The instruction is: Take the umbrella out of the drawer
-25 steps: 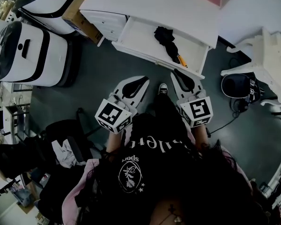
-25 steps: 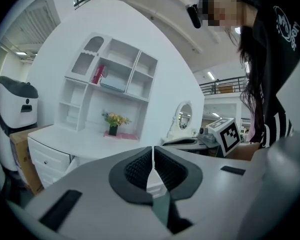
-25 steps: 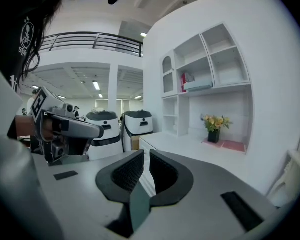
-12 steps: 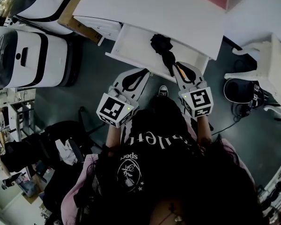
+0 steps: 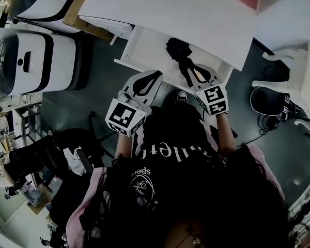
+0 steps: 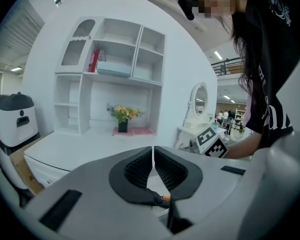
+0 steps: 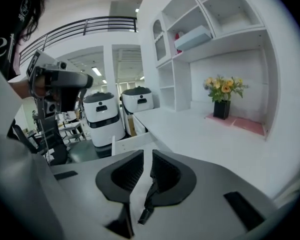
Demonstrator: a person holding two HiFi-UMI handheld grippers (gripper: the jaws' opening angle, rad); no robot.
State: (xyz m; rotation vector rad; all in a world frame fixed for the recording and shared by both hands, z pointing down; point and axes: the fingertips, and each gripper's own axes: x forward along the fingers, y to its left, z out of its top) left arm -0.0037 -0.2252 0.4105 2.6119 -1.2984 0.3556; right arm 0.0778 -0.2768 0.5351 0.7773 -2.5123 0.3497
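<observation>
Matt cloth umbrella (image 5: 178,49); smooth drawer (image 5: 144,53)

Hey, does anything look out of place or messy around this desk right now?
Only the drawer: it stands pulled out from the desk, and a black umbrella lies slanted across it, its fabric bunched loosely at the far end. Nothing looks spilled or damaged.

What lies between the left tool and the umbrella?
Only bare white drawer bottom lies between left tool and umbrella; the head view shows it.
</observation>
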